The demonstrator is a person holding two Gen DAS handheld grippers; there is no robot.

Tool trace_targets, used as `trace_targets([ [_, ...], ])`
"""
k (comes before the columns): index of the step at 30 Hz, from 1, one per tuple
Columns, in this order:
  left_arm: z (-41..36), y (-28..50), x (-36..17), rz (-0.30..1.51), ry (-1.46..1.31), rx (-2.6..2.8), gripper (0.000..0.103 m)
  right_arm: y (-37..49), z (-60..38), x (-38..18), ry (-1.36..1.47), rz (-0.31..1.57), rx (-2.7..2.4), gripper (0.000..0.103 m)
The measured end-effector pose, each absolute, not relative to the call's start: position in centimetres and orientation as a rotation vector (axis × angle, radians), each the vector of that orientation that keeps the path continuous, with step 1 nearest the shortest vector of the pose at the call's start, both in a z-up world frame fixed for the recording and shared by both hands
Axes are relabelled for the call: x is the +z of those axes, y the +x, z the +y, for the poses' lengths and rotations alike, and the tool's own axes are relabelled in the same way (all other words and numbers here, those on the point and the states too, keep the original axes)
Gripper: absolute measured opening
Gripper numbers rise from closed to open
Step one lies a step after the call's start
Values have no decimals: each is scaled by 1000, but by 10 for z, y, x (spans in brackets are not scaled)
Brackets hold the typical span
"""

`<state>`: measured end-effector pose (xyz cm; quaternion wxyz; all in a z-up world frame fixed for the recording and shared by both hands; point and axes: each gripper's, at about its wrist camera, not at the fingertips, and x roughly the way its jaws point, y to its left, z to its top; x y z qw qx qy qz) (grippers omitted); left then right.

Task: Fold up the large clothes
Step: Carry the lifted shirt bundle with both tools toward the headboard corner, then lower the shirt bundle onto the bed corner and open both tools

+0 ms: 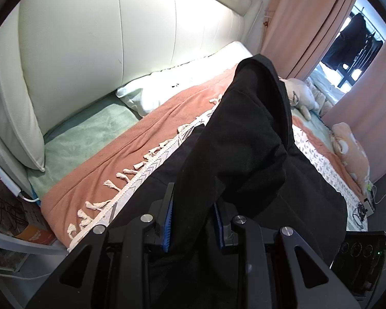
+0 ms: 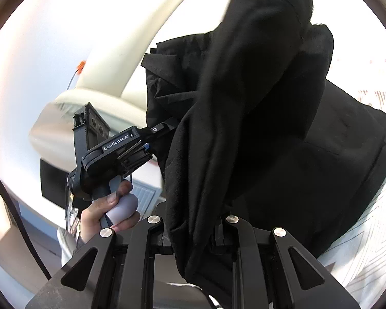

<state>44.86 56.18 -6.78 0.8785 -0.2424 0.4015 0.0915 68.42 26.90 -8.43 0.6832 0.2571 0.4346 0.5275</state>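
Note:
A large black garment (image 1: 247, 139) is lifted above the bed, and a thick fold of it runs between the blue-padded fingers of my left gripper (image 1: 193, 221), which is shut on it. In the right wrist view the same black garment (image 2: 257, 118) hangs in front of the lens and drapes down between the fingers of my right gripper (image 2: 193, 231), which is shut on it; its fingertips are hidden by the cloth. My left gripper (image 2: 157, 134) shows there at the left, held in a hand, its tips buried in the garment's edge.
The bed has a white patterned throw with tassels (image 1: 131, 190), an orange blanket (image 1: 131, 139), a green sheet (image 1: 90, 134) and a white pillow (image 1: 167, 87). A cream padded headboard (image 1: 115, 38) stands behind. Plush toys (image 1: 347, 149) lie at the right. Pink curtains (image 1: 296, 25) hang beyond.

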Motion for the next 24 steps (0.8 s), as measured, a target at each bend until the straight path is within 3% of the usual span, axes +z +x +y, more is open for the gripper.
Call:
trace_targets([
  [8,554,498,-98,920,-421,201,27,690,242,-112,626,1000,1081,17],
  [11,554,508,-126,996,-429,214,33,695,235,-135,649,1103,1000,21],
  [13,555,505,-139,1018,-419,249,43,699,232,-148,652,1153,960,31],
  [14,555,503,-142,1027,-402,260,61,701,228,-152,651,1163,952,46],
  [15,555,501,-144,1036,-394,260,87,698,224,-155,640,1166,946,58],
  [16,555,498,-147,1049,-392,257,97,699,223,-154,635,1165,942,72],
  [17,555,495,-147,1055,-390,258,103,700,219,-153,640,1162,944,72],
  [24,558,451,-124,999,-370,294,103,687,204,-156,664,1194,1000,72],
])
